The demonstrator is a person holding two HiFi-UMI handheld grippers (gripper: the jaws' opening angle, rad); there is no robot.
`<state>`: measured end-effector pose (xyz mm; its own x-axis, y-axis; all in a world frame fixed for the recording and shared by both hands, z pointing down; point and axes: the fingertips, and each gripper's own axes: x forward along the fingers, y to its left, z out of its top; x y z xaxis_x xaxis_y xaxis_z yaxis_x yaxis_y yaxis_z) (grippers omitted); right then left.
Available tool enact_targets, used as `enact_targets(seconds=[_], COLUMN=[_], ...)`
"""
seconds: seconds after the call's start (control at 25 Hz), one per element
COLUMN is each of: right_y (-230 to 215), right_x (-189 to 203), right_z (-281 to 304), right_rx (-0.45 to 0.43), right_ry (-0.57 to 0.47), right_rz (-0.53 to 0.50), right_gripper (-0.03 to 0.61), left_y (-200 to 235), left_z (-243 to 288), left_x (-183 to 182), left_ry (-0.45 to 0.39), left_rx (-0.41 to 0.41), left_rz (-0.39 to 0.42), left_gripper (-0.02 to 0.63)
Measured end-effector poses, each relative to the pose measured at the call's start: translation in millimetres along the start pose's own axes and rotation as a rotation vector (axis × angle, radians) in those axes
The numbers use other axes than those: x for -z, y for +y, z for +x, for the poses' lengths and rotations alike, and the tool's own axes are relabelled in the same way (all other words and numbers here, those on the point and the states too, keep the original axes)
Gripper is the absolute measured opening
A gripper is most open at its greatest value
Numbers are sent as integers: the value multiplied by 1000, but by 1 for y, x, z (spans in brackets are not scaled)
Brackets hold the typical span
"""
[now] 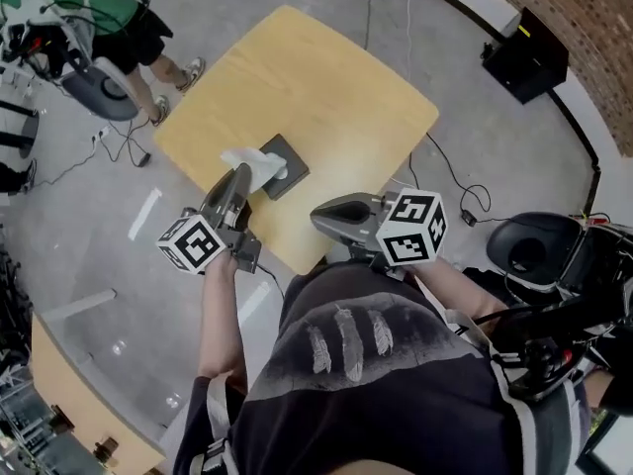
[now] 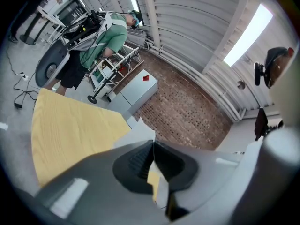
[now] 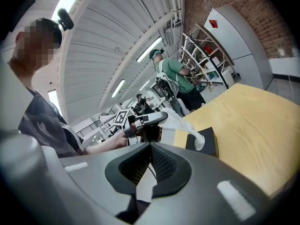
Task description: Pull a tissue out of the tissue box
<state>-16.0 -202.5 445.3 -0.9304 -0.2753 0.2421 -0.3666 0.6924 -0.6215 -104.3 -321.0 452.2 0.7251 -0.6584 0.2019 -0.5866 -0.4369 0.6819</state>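
Our left claw [image 1: 240, 174], clamped on the tissue [image 1: 255, 163] rising from the tissue box [image 1: 290, 174] at 7 o'clock on the surface [image 1: 326, 97], may tear the sheet or drag the unheld box, our right claw [image 1: 321, 216] hovering pinched shut and empty at the box's 5 o'clock.

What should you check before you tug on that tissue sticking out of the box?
1. Grip on the tissue: ok, the left hand-held gripper is shut on it.
2. Tissue free of the tissue box: not ok, one end is in the slot.
3. Tissue box flat on the table: ok.
4. Tissue box held down: not ok, the right hand-held gripper is shut, empty and apart from it.
5. Tissue untorn: cannot tell.
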Motion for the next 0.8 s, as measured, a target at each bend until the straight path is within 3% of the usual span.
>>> enact_targets(seconds=[0.28, 0.52, 0.8], right_y=[25, 48, 61], right_x=[-1, -2, -18], right_z=[33, 61, 84], right_rx=[-7, -22, -8], right_ry=[10, 23, 21], right_rz=[-30, -82, -115], right_gripper=[-6, -6, -6], left_y=[-2, -1, 3], left_z=[-49, -92, -128], left_x=[-19, -29, -32], left_ry=[-52, -139, -150], left_rx=[14, 36, 24], left_rz=[30, 1, -3], left_gripper=[3, 3, 3])
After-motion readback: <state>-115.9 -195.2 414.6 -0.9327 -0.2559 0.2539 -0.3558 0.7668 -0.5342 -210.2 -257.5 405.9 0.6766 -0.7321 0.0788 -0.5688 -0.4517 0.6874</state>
